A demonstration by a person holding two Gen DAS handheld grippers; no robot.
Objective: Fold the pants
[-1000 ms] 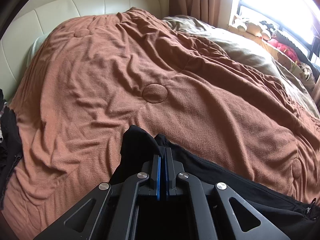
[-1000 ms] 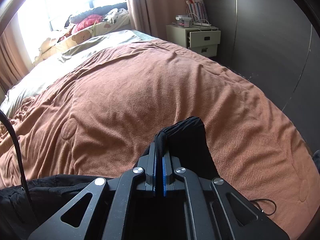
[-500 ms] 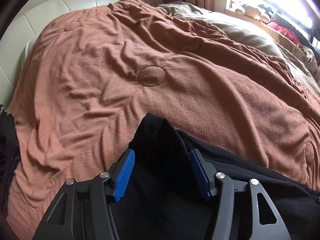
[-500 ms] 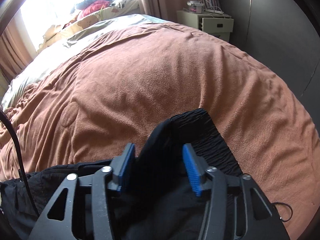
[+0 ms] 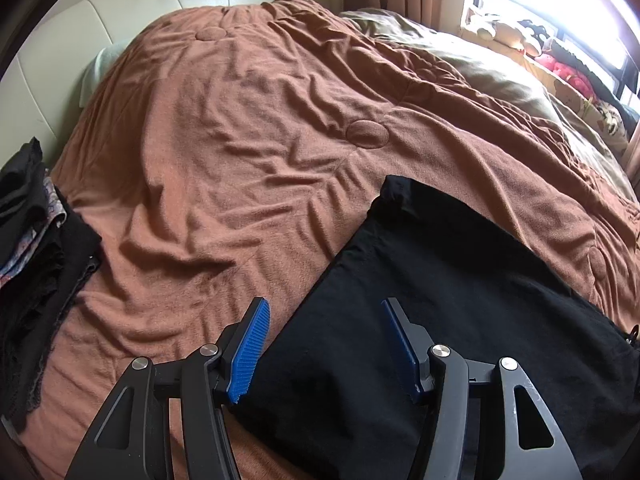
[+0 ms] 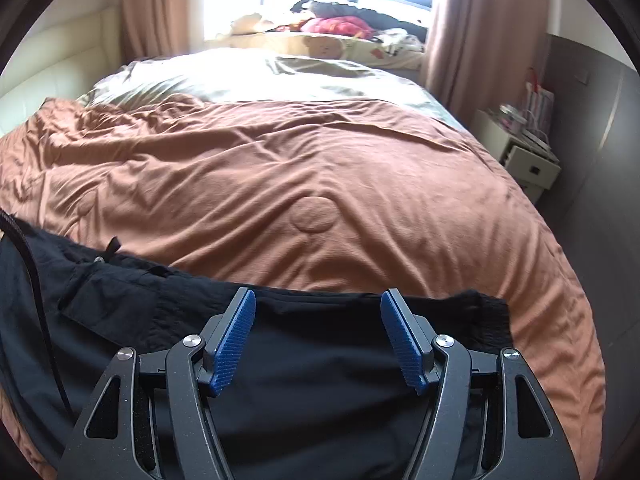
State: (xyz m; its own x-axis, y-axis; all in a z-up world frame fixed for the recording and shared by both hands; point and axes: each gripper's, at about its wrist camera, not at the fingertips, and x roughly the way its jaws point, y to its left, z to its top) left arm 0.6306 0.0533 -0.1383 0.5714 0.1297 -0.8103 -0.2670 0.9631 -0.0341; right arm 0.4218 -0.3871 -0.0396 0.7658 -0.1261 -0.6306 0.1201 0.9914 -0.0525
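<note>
Both my grippers, left [image 5: 324, 344] and right [image 6: 318, 338], spread wide, holding nothing. Black pants [image 5: 460, 300] flat on near edge of bed [image 5: 240, 140]. Soft, limp, light; I'd pinch cuff corners.

L gripper [image 5: 324, 336] open over black pants [image 5: 460, 300].

Left gripper [image 5: 325, 320]: matte black linkage arms are seen across the lower frame, with four round silver screws at the pivots. Ribbed blue pads [image 5: 247, 354] are fitted to both fingers. Right gripper [image 6: 318, 312]: identical black arms, four silver screws and ribbed blue pads [image 6: 234, 342] are noted.
</note>
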